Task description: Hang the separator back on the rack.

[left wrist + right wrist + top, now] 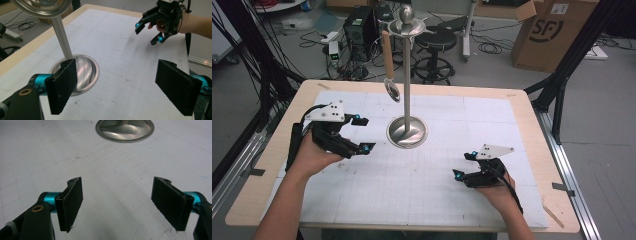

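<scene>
Table (532, 125): I see a pale wooden top with a white gridded mat; both grippers hover over the mat, which runs on ahead of them to the far edge.
Stand (406, 131): a metal rack with a round dished base, upright pole and ball cap. It sits ahead and to the right of my left gripper, near it; from my right gripper it is ahead and to the left, well apart. In the right gripper view the base rim lies straight ahead of the jaws.
Left gripper (363, 134): held over the mat's left half, pointing toward the stand base. Jaws stand wide apart, nothing between the pads. In its own view the stand base sits behind the left pad.
Right gripper (464, 165): held low over the mat's right half. Jaws apart, bare mat between them.
Spoon (389, 65): wooden handle, metal bowl, hanging from the stand's top ring on the side nearer my left gripper, above and beyond its jaws, clear of both grippers.
</scene>
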`<state>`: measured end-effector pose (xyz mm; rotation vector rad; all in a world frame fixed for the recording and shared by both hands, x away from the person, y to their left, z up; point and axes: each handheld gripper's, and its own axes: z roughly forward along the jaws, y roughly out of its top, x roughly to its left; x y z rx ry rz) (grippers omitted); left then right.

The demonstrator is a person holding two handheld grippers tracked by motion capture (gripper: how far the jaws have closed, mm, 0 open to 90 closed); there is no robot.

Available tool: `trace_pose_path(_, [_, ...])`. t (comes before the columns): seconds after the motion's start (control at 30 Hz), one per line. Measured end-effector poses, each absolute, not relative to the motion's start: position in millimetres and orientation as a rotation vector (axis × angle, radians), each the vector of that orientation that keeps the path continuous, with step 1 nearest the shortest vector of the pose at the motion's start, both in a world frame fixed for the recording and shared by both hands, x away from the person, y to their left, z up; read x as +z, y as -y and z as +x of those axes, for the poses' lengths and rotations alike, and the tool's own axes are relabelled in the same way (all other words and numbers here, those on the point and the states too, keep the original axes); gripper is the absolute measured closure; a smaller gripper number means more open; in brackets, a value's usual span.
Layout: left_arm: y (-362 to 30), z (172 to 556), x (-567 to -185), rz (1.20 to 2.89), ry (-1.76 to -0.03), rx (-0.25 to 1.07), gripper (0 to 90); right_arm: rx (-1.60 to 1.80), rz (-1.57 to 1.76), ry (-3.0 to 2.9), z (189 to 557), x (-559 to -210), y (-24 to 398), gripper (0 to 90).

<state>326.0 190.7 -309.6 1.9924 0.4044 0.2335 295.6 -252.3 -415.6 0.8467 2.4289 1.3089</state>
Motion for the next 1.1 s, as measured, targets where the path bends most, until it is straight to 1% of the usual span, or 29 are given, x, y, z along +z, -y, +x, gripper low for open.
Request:
trace_pose_path(0.17, [-194,323,-324,1.987,-0.418,0.225,14.8,1.304,0.849,-2.429,296,-417,253,24.3])
trace_pose_path(0.23, [-194,322,-329,2.005,-0.414,0.24,12.2,1.304,0.848,-2.429,296,-417,253,24.3])
trace_pose_path(0.57, [-197,324,-342,2.024,-0.411,0.216,8.5,1.307,0.847,-2.431,297,-417,253,24.4])
trace_pose_path(0.9, [-203,323,-356,2.002,-0.427,0.183,5.7,1.314,0.854,-2.423,296,-417,257,24.4])
trace_pose_path(0.93, [-203,323,-359,1.998,-0.431,0.179,5.0,1.313,0.86,-2.423,295,-417,257,24.3])
trace_pose_path(0.97, [-203,322,-361,1.999,-0.438,0.178,1.8,1.31,0.856,-2.422,295,-417,257,24.4])
trace_pose_path(1.1, [-200,321,-370,2.028,-0.447,0.165,1.6,1.317,0.87,-2.412,295,-417,261,24.4])
